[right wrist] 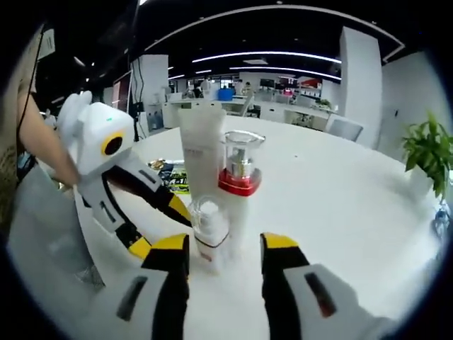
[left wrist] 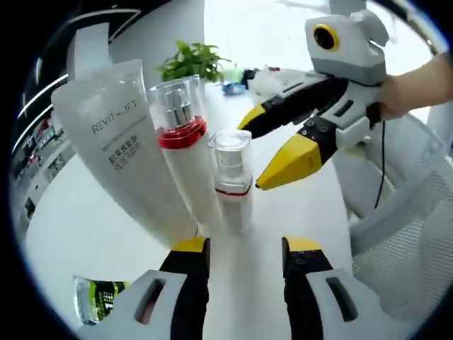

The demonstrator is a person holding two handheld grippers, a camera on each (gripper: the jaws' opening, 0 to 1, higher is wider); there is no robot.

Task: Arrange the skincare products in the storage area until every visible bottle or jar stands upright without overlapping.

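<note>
Tube (left wrist: pixel 117 152), tall bottle (left wrist: pixel 187 156), small bottle (left wrist: pixel 232 180) upright on table (left wrist: pixel 85 234); both grippers' jaws apart.

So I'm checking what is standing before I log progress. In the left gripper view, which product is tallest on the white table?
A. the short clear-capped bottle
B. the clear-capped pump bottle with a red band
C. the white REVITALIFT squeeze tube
C: the white REVITALIFT squeeze tube rises above both the red-banded pump bottle and the short clear-capped bottle beside it.

White tube (left wrist: pixel 120 152): "REVITALIFT" in pale letters, small Chinese lines beneath, not legible. No other readable text.
</note>
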